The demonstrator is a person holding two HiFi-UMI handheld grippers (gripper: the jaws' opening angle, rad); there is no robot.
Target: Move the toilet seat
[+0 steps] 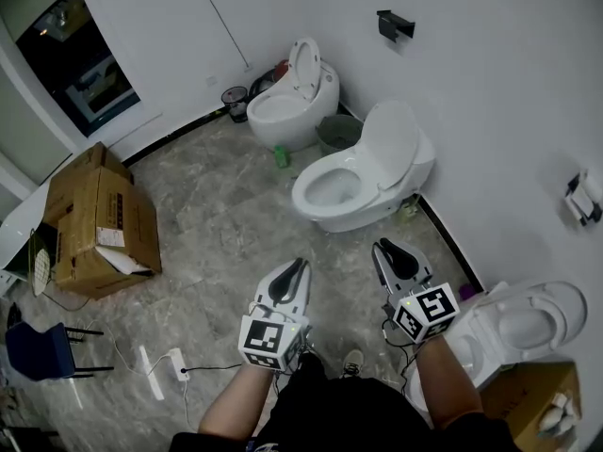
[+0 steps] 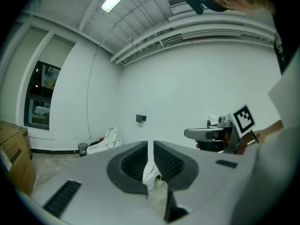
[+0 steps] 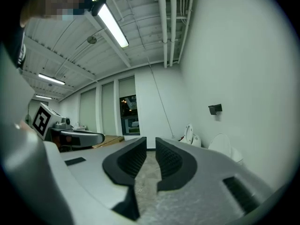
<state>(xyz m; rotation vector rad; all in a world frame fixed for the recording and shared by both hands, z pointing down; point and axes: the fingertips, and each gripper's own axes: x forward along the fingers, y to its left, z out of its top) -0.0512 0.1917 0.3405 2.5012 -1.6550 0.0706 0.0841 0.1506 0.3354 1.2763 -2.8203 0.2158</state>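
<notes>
White toilet seat (image 1: 391, 139) stands upright; left hand-held gripper (image 1: 301, 266) closed, right hand-held gripper (image 1: 382, 249) ajar.

No words, numbers or brand names are showing clearly enough to read. The marker cube (image 1: 266, 339) on the left hand-held gripper (image 1: 301, 265) and the matching one on the right hand-held gripper (image 1: 380, 248) are carrying black-and-white square patterns, not letters. A pale paper label (image 1: 109, 237) is sitting on the cardboard box (image 1: 89, 196) on the floor at left, but its print is appearing too small to make out.
</notes>
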